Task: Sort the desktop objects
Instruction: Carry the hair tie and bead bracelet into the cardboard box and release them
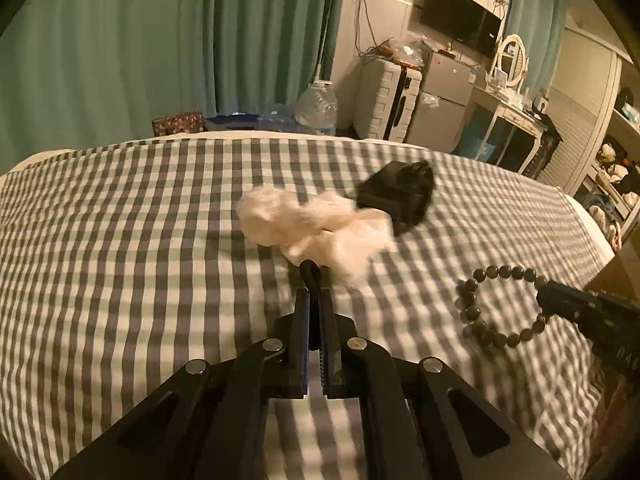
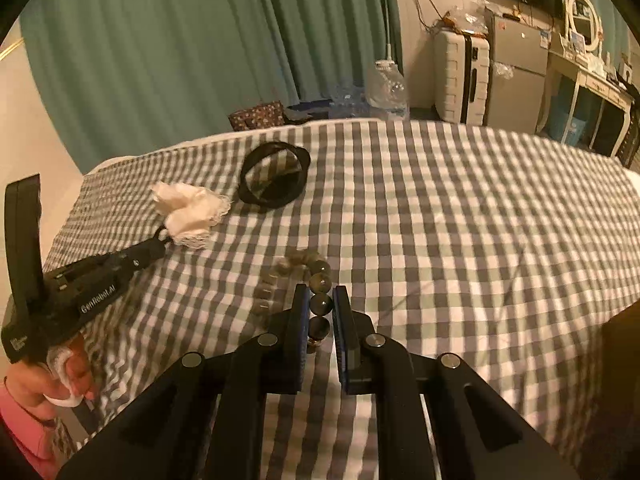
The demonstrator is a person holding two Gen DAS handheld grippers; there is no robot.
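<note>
My left gripper [image 1: 315,292] is shut on the black band [image 1: 310,274] of a white fluffy hair tie [image 1: 316,226], held just above the checked bedspread [image 1: 140,248]. The same hair tie shows in the right wrist view [image 2: 188,214] with the left gripper [image 2: 162,238] behind it. My right gripper [image 2: 320,300] is shut on a dark bead bracelet [image 2: 316,280]; the bracelet also shows in the left wrist view [image 1: 480,320], with the right gripper [image 1: 548,300] on its right side. A black band ring [image 2: 276,178] lies on the bedspread behind the hair tie; it shows blurred in the left wrist view [image 1: 398,196].
The checked bedspread [image 2: 460,220] ends at a far edge. Beyond it stand teal curtains [image 1: 160,40], a water bottle [image 1: 316,108], a white suitcase [image 1: 388,100], a small fridge [image 1: 440,96] and a dresser with a mirror [image 1: 512,60]. A patterned box [image 2: 258,114] sits behind the bed.
</note>
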